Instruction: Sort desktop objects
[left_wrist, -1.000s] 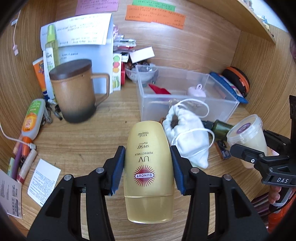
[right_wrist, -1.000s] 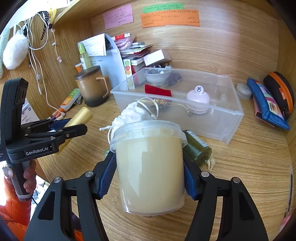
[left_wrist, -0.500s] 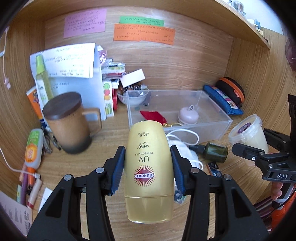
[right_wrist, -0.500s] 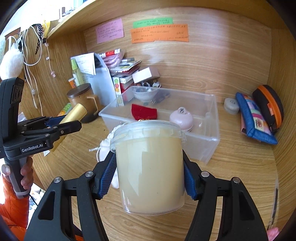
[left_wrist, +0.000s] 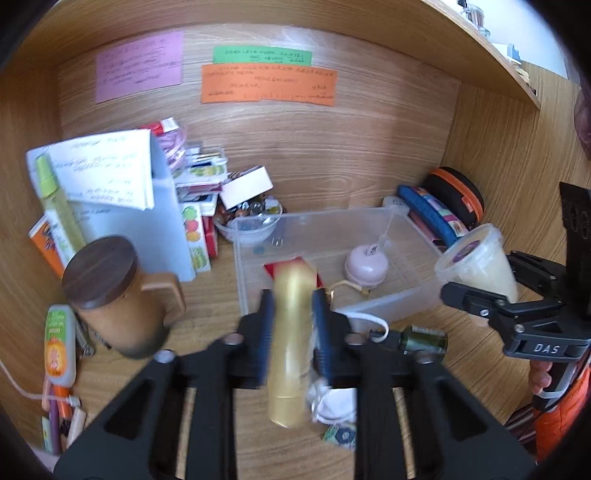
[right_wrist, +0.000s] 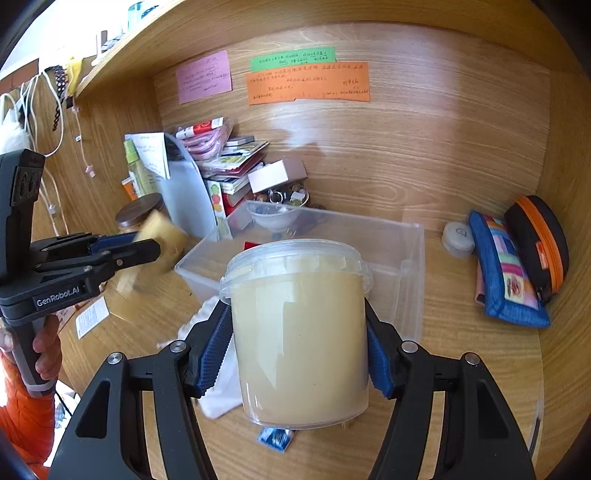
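My left gripper (left_wrist: 293, 306) is shut on a yellow sunscreen bottle (left_wrist: 291, 339), blurred by motion, held in the air before the clear plastic bin (left_wrist: 369, 306). The bottle also shows in the right wrist view (right_wrist: 155, 254). My right gripper (right_wrist: 299, 332) is shut on a clear tub of cream-coloured stuff (right_wrist: 299, 332), lifted above the desk in front of the bin (right_wrist: 410, 266). That tub shows at the right of the left wrist view (left_wrist: 476, 266). The bin holds a pink round case (left_wrist: 365, 264) and a red item (left_wrist: 271, 269).
A brown lidded mug (left_wrist: 110, 295) stands at the left, with papers, boxes and tubes behind it. A white drawstring pouch (right_wrist: 221, 384) and a dark green bottle (left_wrist: 421, 338) lie before the bin. A blue pouch (right_wrist: 506, 273) and an orange-trimmed case (right_wrist: 539, 243) lie at the right.
Both grippers have risen and pulled back, so the desk looks smaller and lower. The left gripper has turned, so the sunscreen bottle now shows its narrow side and is blurred.
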